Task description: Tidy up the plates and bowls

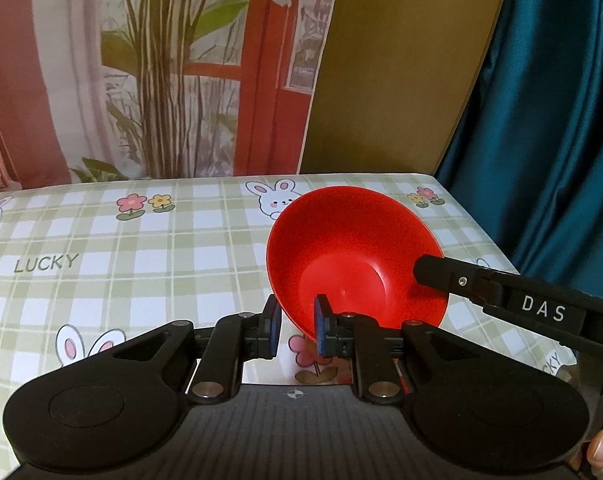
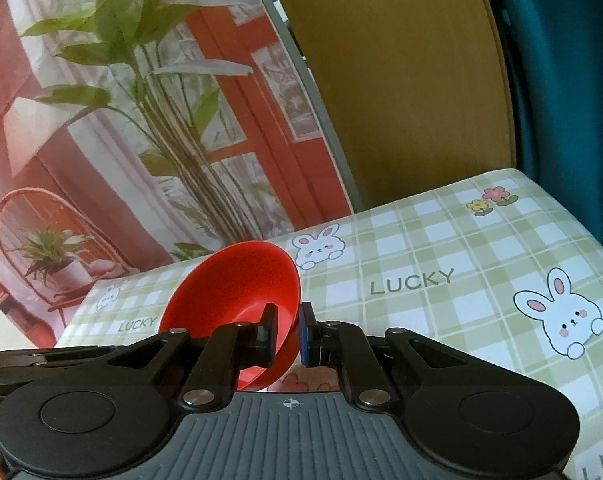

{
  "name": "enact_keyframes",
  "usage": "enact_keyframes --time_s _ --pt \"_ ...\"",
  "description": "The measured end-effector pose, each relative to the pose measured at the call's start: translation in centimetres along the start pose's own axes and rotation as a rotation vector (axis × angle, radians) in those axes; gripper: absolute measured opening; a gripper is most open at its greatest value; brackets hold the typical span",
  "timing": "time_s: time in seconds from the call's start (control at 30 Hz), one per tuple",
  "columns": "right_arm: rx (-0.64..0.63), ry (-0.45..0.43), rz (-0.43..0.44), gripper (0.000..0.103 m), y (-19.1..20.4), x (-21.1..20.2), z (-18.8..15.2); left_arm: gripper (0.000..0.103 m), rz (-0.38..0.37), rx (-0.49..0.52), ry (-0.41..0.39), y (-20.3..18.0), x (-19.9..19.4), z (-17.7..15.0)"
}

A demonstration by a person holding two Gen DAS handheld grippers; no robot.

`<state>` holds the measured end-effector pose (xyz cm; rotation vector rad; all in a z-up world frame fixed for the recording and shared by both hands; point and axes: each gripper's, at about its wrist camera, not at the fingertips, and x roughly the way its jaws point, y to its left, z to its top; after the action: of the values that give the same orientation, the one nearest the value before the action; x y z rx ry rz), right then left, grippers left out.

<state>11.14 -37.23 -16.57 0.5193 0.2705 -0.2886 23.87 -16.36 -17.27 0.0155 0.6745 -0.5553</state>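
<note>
Red bowl (image 1: pixel 353 256) is tilted above the checked surface (image 1: pixel 141 248), its rim pinched by both left tongs (image 1: pixel 297 326) and right tongs (image 2: pixel 287 334). Risk: opposing pulls or uneven release could twist the rim free and drop it.

Soft, even indoor light, faint shadows, slight overall softness, and strong fisheye bending towards the edges

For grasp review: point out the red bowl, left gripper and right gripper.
red bowl (image 1: pixel 353 240): left wrist view, inner wall.
left gripper (image 1: pixel 297 330): left wrist view, between fingertips.
right gripper (image 2: pixel 287 334): right wrist view, between fingertips.
</note>
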Motion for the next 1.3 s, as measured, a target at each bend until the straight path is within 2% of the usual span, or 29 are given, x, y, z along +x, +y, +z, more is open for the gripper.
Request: enact_keyframes --time_s 0.5,1.3 --pt "-0.027 -0.017 0.011 0.011 2.1 -3.5 -2.0 0.019 0.033 -0.017 -0.049 -1.0 -3.8 -2.7" --pt "0.0 0.04 -0.017 0.011 1.3 -5.1 -5.1 0.02 0.005 -0.034 0.016 -2.3 -5.4 -5.7"
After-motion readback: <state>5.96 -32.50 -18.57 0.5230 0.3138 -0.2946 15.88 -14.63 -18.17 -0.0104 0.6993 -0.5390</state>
